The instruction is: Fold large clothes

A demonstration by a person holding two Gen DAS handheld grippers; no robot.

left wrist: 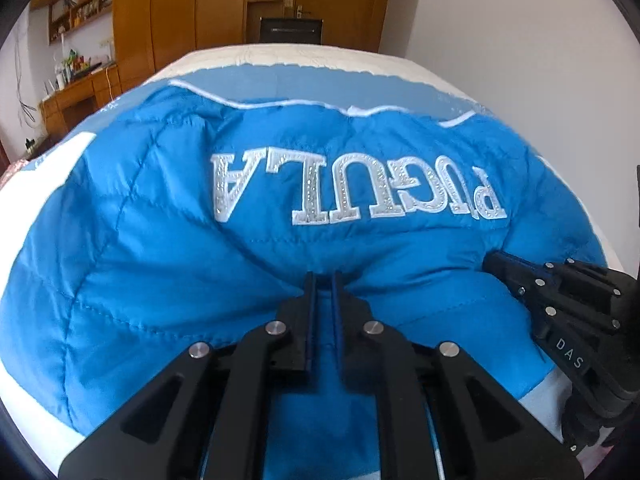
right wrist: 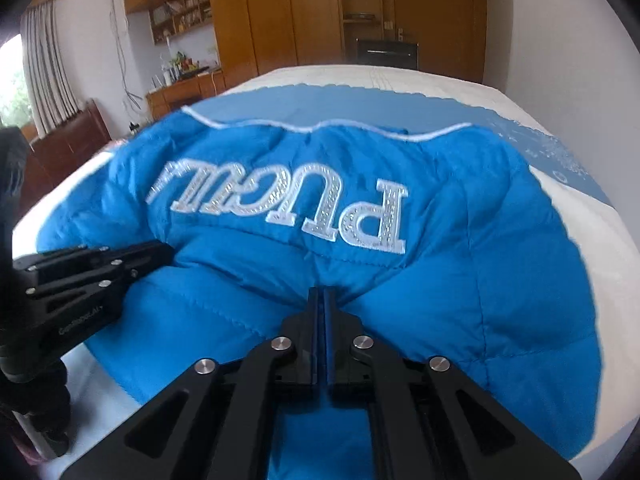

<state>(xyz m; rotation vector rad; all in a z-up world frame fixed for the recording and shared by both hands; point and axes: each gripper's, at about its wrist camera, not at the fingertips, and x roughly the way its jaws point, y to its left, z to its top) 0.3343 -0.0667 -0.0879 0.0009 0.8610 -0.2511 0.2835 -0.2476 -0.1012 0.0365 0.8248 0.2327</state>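
A bright blue quilted jacket (left wrist: 160, 260) with white rhinestone lettering (left wrist: 352, 188) lies on the bed, folded over, its white-piped hem at the far side. My left gripper (left wrist: 323, 276) is shut on a pinch of the jacket's near fold. My right gripper (right wrist: 323, 292) is shut on the same fold further right. The jacket (right wrist: 480, 272) and its lettering (right wrist: 288, 204) also fill the right wrist view. The right gripper shows at the right of the left wrist view (left wrist: 496, 262). The left gripper shows at the left of the right wrist view (right wrist: 166, 250).
The bed has a white cover (right wrist: 580, 232) with a pale blue panel (left wrist: 320, 84) under the jacket. Beyond it stand wooden wardrobes (left wrist: 180, 20), a cluttered desk (left wrist: 76, 92), shelves (right wrist: 180, 12) and a dark case (right wrist: 386, 54) by the door.
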